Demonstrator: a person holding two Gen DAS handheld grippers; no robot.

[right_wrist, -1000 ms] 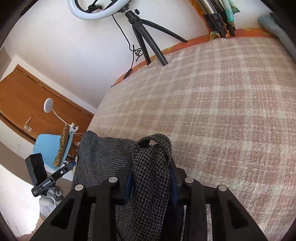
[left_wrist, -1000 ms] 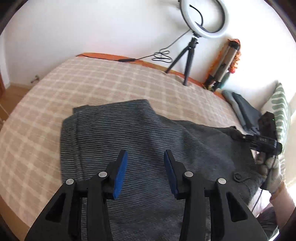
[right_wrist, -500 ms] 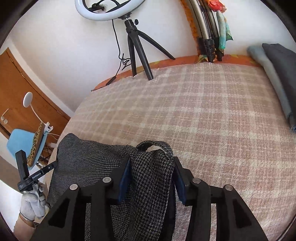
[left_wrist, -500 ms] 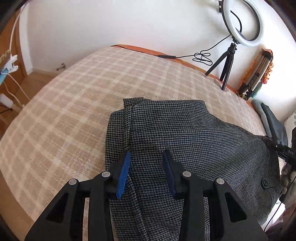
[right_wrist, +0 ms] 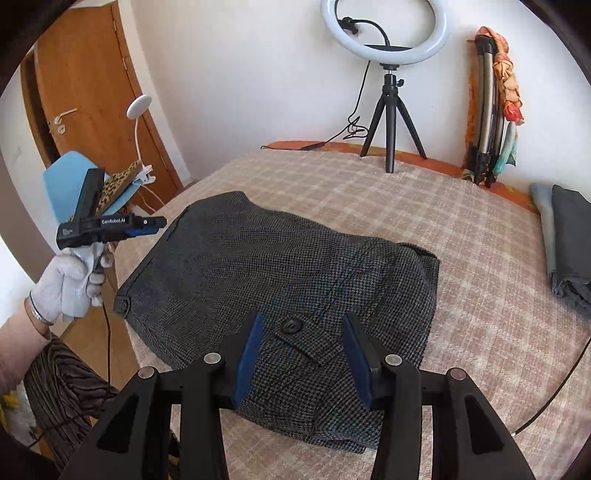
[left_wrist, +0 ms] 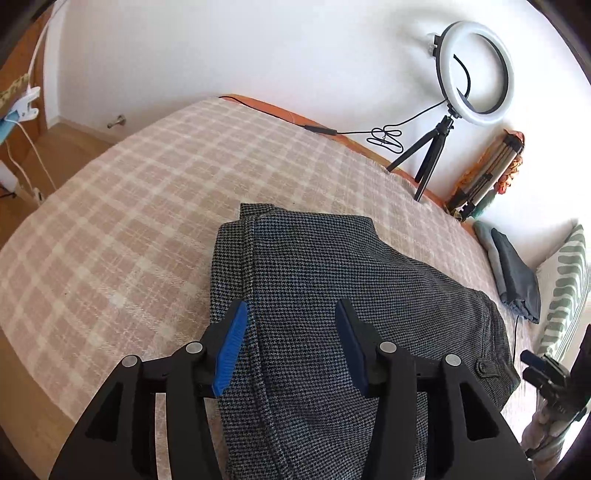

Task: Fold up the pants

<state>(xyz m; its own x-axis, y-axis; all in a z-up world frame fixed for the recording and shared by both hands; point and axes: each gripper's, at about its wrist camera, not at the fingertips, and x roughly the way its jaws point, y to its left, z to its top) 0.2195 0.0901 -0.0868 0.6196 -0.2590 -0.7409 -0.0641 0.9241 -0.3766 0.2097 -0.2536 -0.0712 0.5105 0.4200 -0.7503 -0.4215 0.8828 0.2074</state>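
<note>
Pants (right_wrist: 280,273), dark houndstooth, are laid folded into a compact stack on the bed (right_wrist: 480,236), directly under and ahead of both sets of jaws. A buttoned flap (right_wrist: 295,328) is seen just ahead of the right jaws, between the pad lines; a second button tab (right_wrist: 122,305) sits at the stack's left edge in the right wrist view. In the left wrist view a folded edge seam runs down the pants beside the left-hand pad.

Right gripper (right_wrist: 303,354): jaws parted, blue pads apart, nothing pinched; cloth is seen below the gap, not pressed. Left gripper (left_wrist: 291,350): jaws parted wide after just having been opening; pants are seen beneath the gap, pads not pressing on cloth. Whether the fingertips touch the fabric cannot be told.

Left gripper is also seen from the right wrist view, held off the stack's left side by a white-gloved hand (right_wrist: 70,280), level with the far edge.

Beyond the jaws, at the bed's far edge, a ring light (right_wrist: 386,33) is stood on a tripod (right_wrist: 391,122). Folded grey cloth (right_wrist: 565,243) is laid to the right of the jaws, well apart from the pants. A door (right_wrist: 92,92) and a blue chair (right_wrist: 62,181) are seen far left.
</note>
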